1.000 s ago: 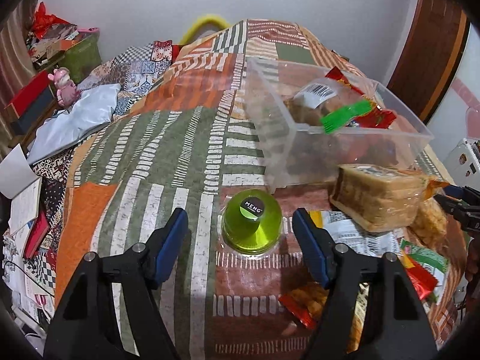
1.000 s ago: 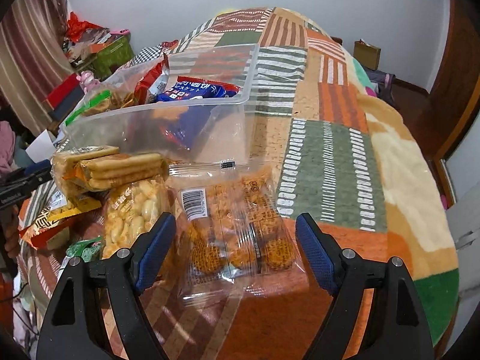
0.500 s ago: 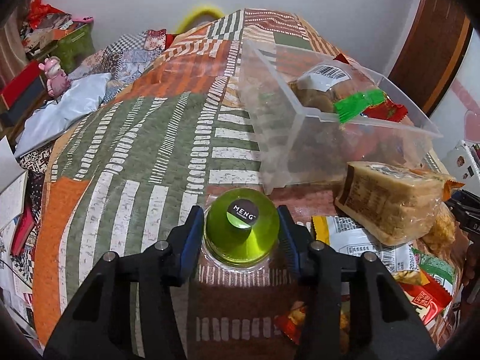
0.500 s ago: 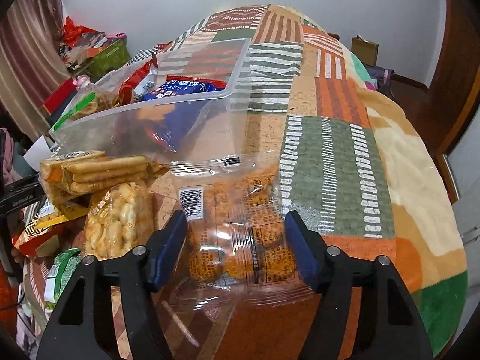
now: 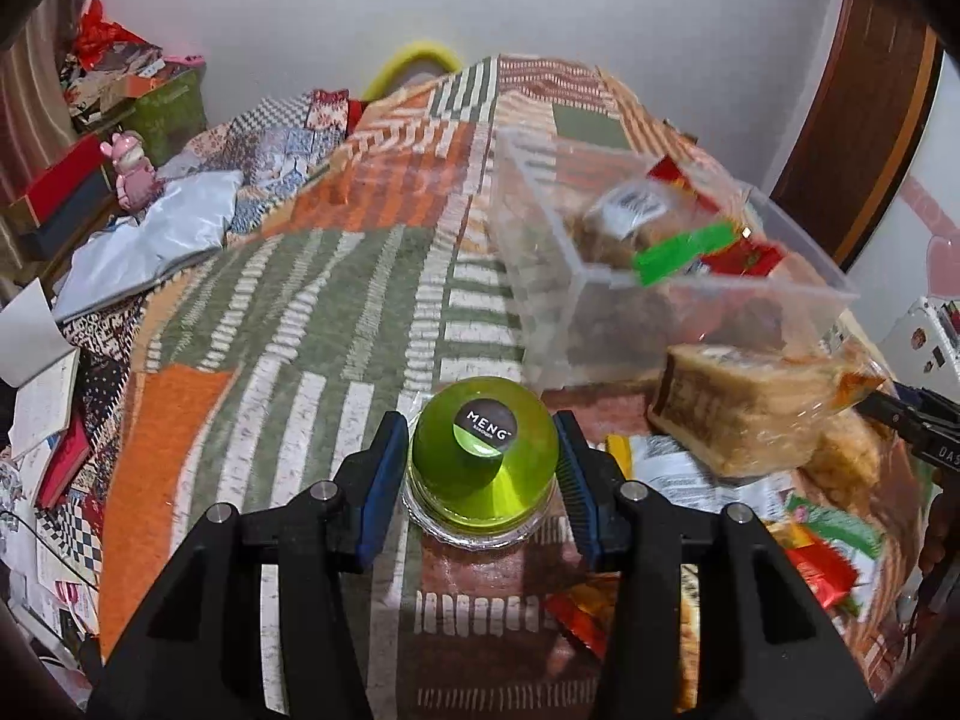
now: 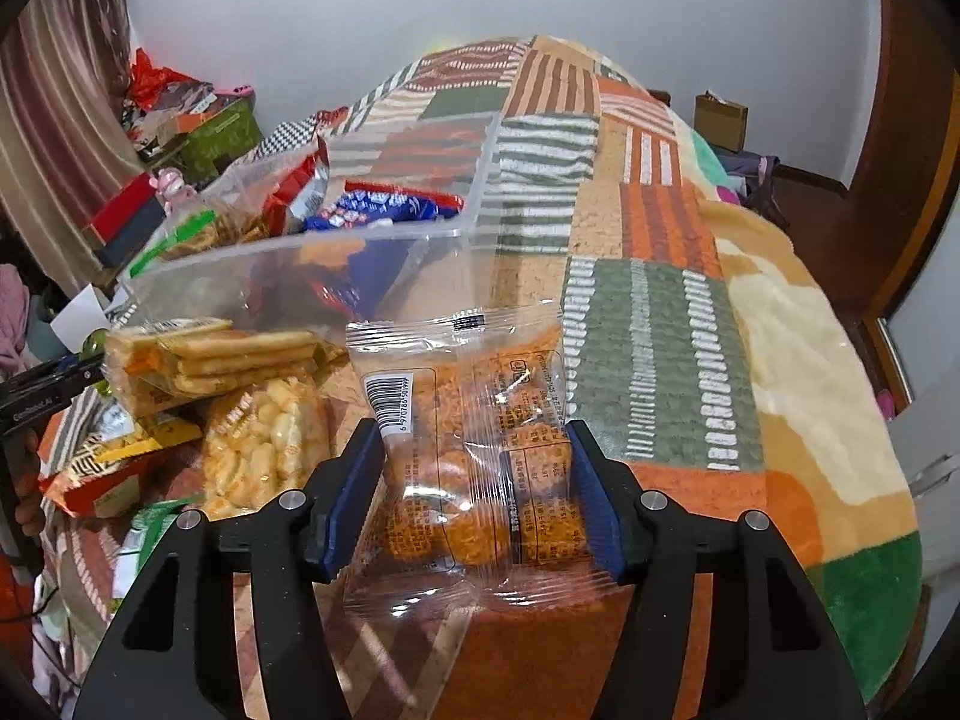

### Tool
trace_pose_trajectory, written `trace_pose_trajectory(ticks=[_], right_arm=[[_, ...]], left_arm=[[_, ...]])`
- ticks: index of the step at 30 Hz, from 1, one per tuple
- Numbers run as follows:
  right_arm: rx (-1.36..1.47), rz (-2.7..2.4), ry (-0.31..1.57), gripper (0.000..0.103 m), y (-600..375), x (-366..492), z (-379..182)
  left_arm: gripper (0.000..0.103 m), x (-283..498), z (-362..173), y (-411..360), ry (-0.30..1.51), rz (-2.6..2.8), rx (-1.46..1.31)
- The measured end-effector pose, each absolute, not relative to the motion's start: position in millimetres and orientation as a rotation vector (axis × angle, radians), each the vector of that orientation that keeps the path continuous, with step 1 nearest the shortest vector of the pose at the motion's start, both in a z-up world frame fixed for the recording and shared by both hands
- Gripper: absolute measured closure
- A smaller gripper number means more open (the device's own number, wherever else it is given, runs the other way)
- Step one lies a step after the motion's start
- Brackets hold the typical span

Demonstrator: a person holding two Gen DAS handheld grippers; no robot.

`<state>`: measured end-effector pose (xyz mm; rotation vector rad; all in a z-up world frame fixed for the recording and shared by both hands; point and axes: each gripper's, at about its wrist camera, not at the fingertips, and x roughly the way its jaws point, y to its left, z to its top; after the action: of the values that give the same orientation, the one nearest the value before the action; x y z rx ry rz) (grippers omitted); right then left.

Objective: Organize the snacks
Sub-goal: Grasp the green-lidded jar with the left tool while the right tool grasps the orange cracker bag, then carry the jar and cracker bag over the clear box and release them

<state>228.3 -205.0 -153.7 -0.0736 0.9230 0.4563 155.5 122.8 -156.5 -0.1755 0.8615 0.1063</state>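
While the left gripper (image 5: pixel 480 474) sits at lower centre of its own view, its two blue-padded fingers (image 5: pixel 380 480) are clamped against the sides of a translucent green dome-shaped jelly cup with a black round label (image 5: pixel 483 456), the jaws having closed onto it during the last second. The cup stands upright on the patchwork blanket of green, orange and white stripes (image 5: pixel 288 324). At right of that frame, a clear rectangular plastic storage bin (image 5: pixel 600 300) holds several snack packets, and a clear-wrapped block of tan wafers (image 5: pixel 738 414) lies just in front of the bin, beside loose red, yellow and green wrappers (image 5: pixel 822 546). In the right wrist view, the right gripper (image 6: pixel 474 498) occupies lower centre; its jaws have just been closing and its blue pads (image 6: pixel 591 510) now press both edges of a transparent plastic bag of orange round crackers with a barcode label (image 6: pixel 474 468), which buckles between them. The bag lies on the blanket, just in front of the bin's near wall (image 6: pixel 300 276). At left of this frame, a clear packet of long flat biscuits (image 6: pixel 222 360) rests on a clear bag of pale yellow puffed snacks (image 6: pixel 264 450). Blue and red packets (image 6: pixel 390 207) lie inside the bin.
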Motion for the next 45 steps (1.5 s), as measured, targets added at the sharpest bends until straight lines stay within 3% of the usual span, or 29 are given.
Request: trace_pose_trajectory(ticks=[22, 45], right_arm=[[-0.022, 0.514, 0.710, 0.046, -183.2, 238.9, -83.0], [-0.053, 0.561, 0.777, 0.046, -130.2, 302.7, -107.9]], left_arm=[[0.055, 185.1, -73.7, 94.9, 0.678, 0.026, -0.147], [0.055, 280.1, -102.0, 95.8, 0.745, 0.040, -0.140]])
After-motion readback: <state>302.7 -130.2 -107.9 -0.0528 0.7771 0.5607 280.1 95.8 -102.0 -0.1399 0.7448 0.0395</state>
